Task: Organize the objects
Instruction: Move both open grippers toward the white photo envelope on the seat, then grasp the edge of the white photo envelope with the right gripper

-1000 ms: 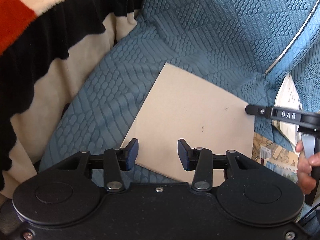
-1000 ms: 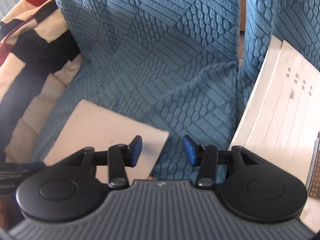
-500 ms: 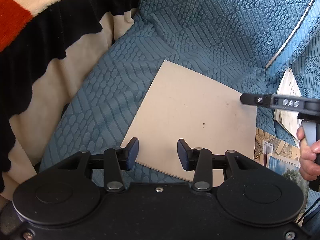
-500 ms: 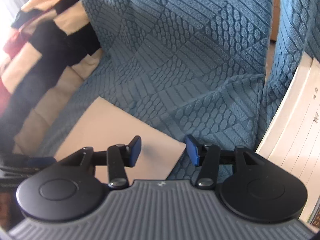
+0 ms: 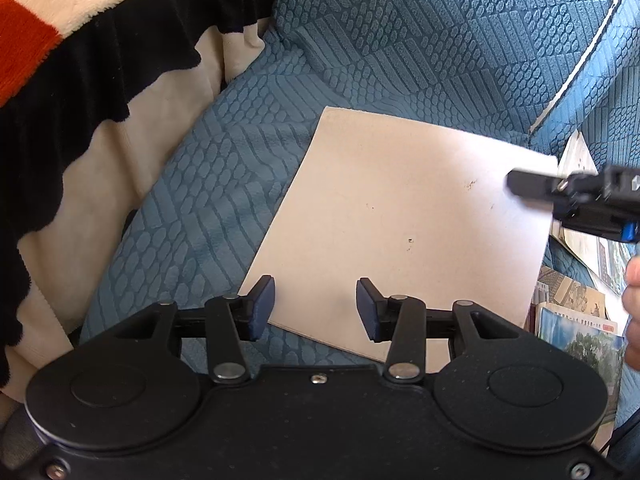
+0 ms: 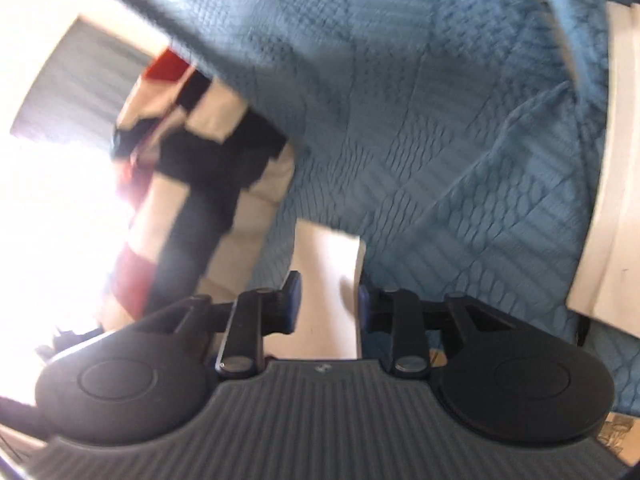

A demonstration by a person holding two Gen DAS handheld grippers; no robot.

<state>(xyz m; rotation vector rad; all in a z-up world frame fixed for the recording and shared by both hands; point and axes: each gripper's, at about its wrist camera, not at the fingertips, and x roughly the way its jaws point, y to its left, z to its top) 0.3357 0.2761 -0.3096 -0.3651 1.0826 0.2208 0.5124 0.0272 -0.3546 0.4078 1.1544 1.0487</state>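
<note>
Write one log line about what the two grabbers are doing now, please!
left gripper: open, above flat beige cardboard sheet | right gripper: jaws just closing, sheet's corner between them | surface: blue textured sofa cover
</note>
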